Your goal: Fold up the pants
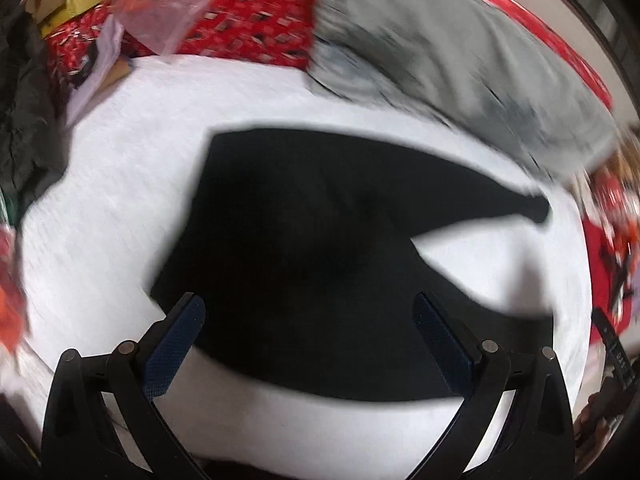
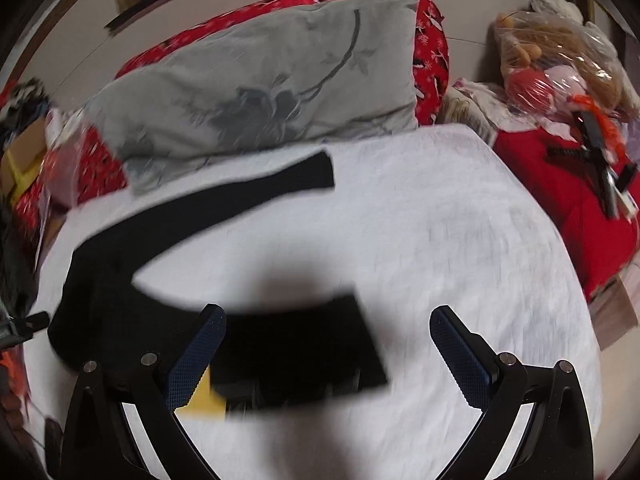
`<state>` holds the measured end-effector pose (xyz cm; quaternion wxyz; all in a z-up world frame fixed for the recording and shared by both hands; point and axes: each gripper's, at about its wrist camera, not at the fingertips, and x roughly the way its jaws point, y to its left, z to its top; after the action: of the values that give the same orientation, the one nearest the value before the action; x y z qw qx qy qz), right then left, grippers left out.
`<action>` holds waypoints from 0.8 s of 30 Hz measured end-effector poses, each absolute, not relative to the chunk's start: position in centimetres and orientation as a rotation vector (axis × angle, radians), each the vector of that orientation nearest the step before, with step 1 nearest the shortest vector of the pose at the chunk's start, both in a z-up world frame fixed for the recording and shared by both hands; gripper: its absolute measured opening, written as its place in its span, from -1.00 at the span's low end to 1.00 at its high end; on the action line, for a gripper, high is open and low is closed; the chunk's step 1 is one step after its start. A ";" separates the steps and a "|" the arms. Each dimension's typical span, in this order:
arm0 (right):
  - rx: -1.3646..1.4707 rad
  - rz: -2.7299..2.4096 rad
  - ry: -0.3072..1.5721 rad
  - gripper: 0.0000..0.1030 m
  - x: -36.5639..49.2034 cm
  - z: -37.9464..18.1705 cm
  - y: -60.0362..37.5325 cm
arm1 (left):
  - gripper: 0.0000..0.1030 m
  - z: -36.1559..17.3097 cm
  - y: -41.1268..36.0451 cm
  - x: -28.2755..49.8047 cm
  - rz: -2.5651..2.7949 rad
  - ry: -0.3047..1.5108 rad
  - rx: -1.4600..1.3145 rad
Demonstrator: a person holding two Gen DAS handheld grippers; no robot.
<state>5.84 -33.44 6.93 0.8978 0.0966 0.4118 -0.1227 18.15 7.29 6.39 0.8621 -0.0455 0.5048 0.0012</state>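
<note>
Both grippers' jaws gape above black pants (image 1: 304,240) spread on white sheet (image 1: 120,200).

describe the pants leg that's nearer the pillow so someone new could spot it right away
Start at the white bedsheet covering the bed, with the grey flower-print pillow at its far edge. Black pants lie flat on the sheet, legs spread apart. The wanted leg is the narrow black strip whose cuff ends just below the pillow; the other, nearer leg lies between the fingers of the right hand-held gripper.
</note>
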 end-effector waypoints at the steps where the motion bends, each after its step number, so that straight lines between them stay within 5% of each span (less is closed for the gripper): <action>1: 0.203 -0.258 0.859 0.99 7.3 7.2 -34.2 | 1.00 6.8 8.8 20.1 0.023 1.077 -0.111; 9: 0.313 -0.240 0.974 0.99 20.2 5.4 -39.7 | 1.00 0.8 17.9 30.8 0.115 1.329 -0.373; 24: 0.421 -0.125 1.124 0.92 31.4 -2.0 -41.8 | 1.00 -5.6 16.9 37.5 0.040 1.428 -0.452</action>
<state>31.37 -41.81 -2.00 0.8235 0.1982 0.5283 -0.0587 37.55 16.90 -5.63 0.7322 -0.2055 0.6491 0.0181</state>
